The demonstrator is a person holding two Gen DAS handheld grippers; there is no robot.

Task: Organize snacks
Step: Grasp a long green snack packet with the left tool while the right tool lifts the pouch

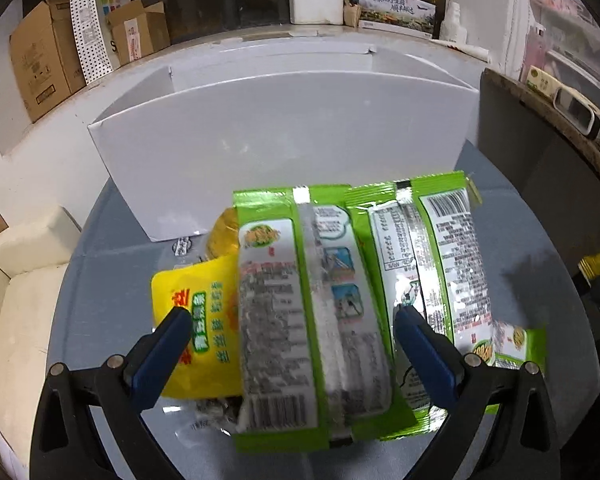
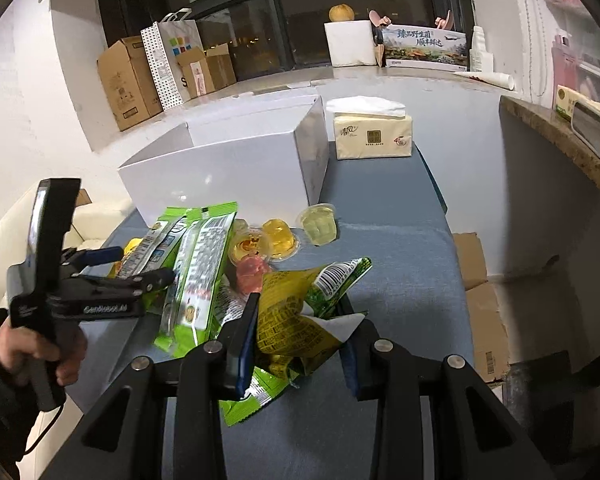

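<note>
Snack packets are being found gathered on the blue-grey worktop (image 2: 400, 240), in front of the white box (image 1: 284, 136) at centre frame. In the left wrist view, two green packets (image 1: 312, 312) are lying side by side at lower centre, overlapping a yellow packet (image 1: 196, 320) to their left. The left gripper (image 1: 292, 324) is being held above them with its fingers (image 1: 168, 340) spread wide, one over the yellow packet and one over the right green packet; no pad is seen pressing on anything.

In the right wrist view, a crumpled yellow-green packet (image 2: 300, 312) is being gripped at lower centre by the right gripper (image 2: 300, 336), its fingers drawn in narrow against the wrapper. Whether the packet is clear of the worktop cannot be told. Jelly cups (image 2: 280, 238) are sitting just beyond it, near the box's right corner. A tissue pack (image 2: 374, 136) is lying at upper centre-right, beside the box. A person's hand (image 2: 36, 352) is being seen at lower left, holding the left gripper's handle.
</note>
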